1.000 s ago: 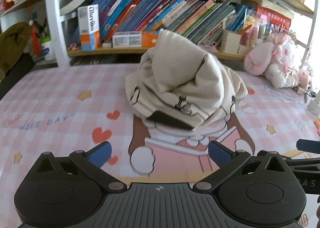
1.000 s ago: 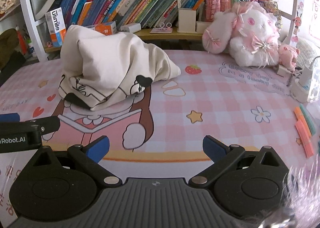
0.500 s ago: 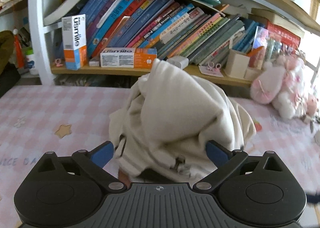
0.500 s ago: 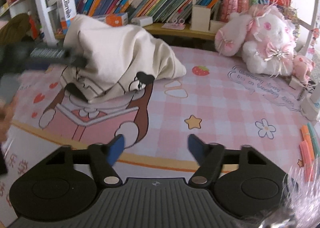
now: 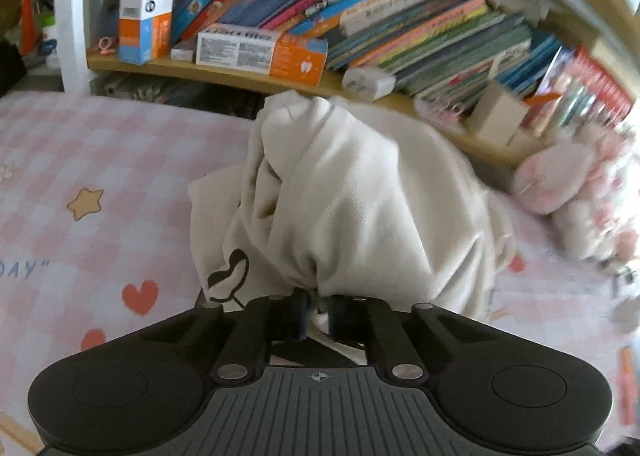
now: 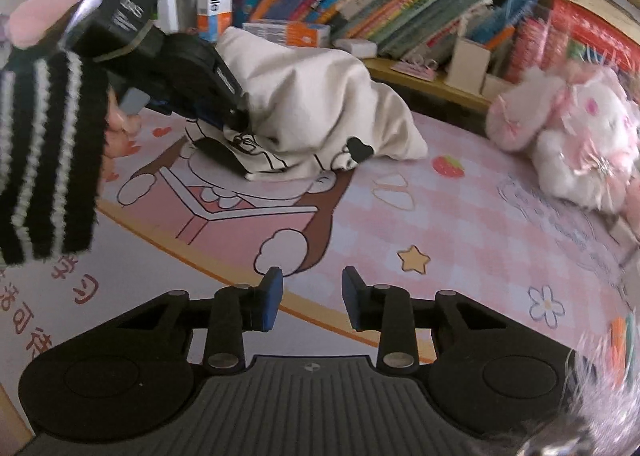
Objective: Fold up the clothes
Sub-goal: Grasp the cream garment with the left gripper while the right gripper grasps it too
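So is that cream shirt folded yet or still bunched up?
Still bunched up: the cream shirt sits in a rumpled heap on the pink mat, with the left gripper shut on its near edge.

We're looking at a pink checked mat (image 6: 472, 224) printed with stars and hearts. Behind it, leaning books (image 5: 400, 28) are crowding a wooden shelf (image 5: 240, 78) beside two orange-and-white boxes (image 5: 146, 0). A pink plush rabbit (image 6: 576, 136) is sitting at the right.

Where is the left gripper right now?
The left gripper is shut on the near edge of the cream garment, heaped on the pink mat before the bookshelf.
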`<action>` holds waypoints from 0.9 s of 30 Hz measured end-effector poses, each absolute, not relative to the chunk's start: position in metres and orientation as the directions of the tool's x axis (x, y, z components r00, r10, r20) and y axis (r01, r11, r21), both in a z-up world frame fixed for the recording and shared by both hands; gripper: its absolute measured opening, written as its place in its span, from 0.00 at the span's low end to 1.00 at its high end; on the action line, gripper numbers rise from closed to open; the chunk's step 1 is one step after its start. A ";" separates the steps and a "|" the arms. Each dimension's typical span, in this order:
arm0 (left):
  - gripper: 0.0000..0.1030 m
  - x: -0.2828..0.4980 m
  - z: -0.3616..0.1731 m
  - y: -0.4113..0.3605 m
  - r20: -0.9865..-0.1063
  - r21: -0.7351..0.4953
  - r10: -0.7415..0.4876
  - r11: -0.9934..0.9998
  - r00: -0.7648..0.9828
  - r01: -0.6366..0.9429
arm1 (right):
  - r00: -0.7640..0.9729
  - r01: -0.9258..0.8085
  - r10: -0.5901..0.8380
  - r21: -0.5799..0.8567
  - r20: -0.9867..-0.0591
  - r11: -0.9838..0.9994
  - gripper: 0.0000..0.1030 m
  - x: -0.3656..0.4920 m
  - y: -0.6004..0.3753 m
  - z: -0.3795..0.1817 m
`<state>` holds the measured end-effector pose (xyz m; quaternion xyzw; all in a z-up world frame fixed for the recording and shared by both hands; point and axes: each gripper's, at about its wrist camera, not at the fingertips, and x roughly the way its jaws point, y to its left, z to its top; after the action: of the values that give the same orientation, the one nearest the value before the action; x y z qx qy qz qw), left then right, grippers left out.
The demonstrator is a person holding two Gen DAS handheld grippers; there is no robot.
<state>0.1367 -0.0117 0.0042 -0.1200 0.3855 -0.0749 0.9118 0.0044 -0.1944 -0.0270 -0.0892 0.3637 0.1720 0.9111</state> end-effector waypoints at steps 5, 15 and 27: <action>0.02 0.090 0.051 -0.014 -0.591 -0.389 -0.362 0.911 0.721 0.138 | 0.681 -0.424 0.278 -0.055 -0.677 0.904 0.37 0.005 -0.191 -0.026; 0.02 0.047 0.062 -0.032 -0.571 -0.434 -0.450 0.875 0.686 0.213 | 0.748 -0.530 0.362 -0.173 -0.556 0.830 0.69 -0.014 -0.169 -0.005; 0.42 0.007 0.033 -0.040 -0.686 -0.214 -0.301 0.954 0.662 0.211 | 0.729 -0.513 0.288 -0.217 -0.621 0.831 0.05 0.004 -0.191 -0.006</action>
<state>0.0070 -0.0401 0.0333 -0.0582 0.3861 -0.1405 0.9098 0.0035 -0.1906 -0.0059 -0.1904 0.2954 0.2200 0.9100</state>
